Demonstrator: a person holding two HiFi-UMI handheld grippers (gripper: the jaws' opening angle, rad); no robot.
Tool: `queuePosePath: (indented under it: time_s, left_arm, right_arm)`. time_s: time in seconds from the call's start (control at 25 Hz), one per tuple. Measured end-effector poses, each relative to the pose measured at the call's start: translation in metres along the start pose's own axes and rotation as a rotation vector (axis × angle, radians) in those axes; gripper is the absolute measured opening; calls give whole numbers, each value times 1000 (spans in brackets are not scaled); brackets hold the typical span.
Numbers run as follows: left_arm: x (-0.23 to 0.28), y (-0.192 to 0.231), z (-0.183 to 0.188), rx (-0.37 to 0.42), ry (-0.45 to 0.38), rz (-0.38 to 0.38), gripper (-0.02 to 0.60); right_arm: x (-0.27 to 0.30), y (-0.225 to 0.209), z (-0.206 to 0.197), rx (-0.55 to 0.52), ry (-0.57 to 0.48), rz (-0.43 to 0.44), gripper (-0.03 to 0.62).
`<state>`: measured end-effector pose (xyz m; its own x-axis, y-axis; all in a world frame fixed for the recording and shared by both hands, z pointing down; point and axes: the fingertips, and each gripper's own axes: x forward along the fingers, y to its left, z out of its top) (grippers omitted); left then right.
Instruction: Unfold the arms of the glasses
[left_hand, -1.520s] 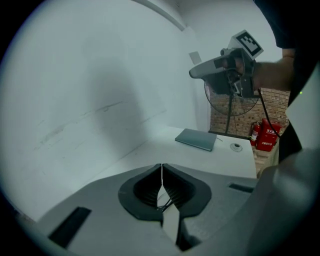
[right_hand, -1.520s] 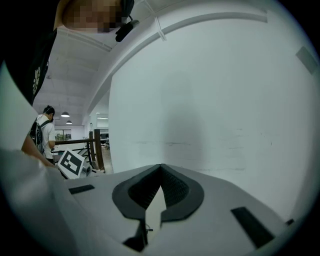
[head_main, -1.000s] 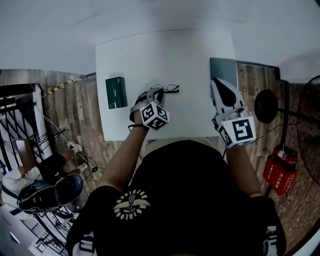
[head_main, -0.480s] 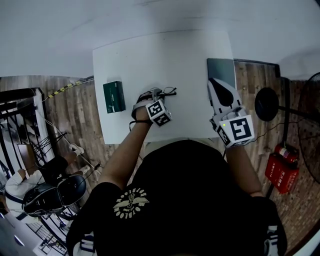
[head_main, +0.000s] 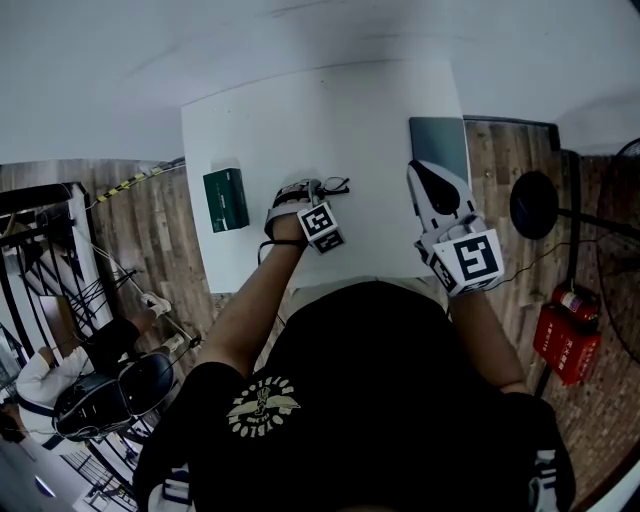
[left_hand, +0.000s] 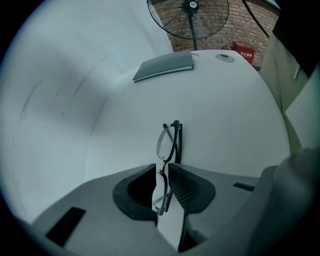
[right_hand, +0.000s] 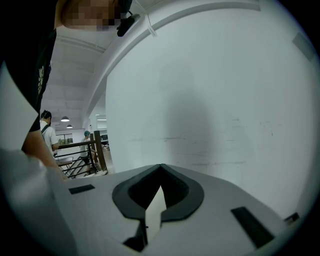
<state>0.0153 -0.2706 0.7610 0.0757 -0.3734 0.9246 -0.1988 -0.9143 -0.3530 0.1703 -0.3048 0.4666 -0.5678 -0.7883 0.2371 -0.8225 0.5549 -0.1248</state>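
Black thin-framed glasses (left_hand: 167, 142) stand on edge on the white table (left_hand: 235, 110), arms folded behind the lenses. My left gripper (left_hand: 161, 175) is shut on the near part of the frame, and the far lens sticks out past the jaws. In the head view the glasses (head_main: 336, 185) poke out beyond the left gripper (head_main: 311, 188) near the table's middle. My right gripper (head_main: 419, 172) hovers over the table's right side, well apart from the glasses. In its own view the right gripper (right_hand: 160, 169) is shut with nothing between the jaws.
A dark green box (head_main: 226, 198) lies at the table's left edge. A grey notebook (head_main: 438, 140) lies at the back right, just beyond the right gripper. Off the right edge stand a fan base (head_main: 532, 205) and a red extinguisher (head_main: 565, 345).
The left gripper has shifted slightly with the glasses still in its jaws. The right gripper has barely moved.
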Motion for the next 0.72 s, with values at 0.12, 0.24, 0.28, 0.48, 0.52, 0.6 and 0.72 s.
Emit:
queuePosePath:
  time_s: [0.12, 0.24, 0.28, 0.48, 0.52, 0.6, 0.72]
  left_arm:
    - [5, 0, -1, 27, 14, 12, 74]
    - [7, 6, 3, 57, 8, 47, 62]
    - [7, 7, 3, 55, -4, 57, 55]
    - [-2, 18, 2, -20, -38, 60, 25]
    - [-3, 20, 3, -48, -55, 64, 23]
    - [-3, 21, 1, -100, -75, 69, 23]
    - [-12, 30, -2, -175, -107, 86, 23]
  right_arm:
    - [1, 2, 0, -2, 2, 6, -1]
    - [2, 1, 1, 2, -3, 7, 0]
    - [2, 2, 1, 1, -2, 8, 0]
    - [3, 5, 2, -8, -2, 15, 0]
    - [3, 6, 3, -9, -3, 19, 0]
    - [2, 9, 4, -9, -4, 24, 0]
    - [2, 10, 5, -13, -4, 25, 0]
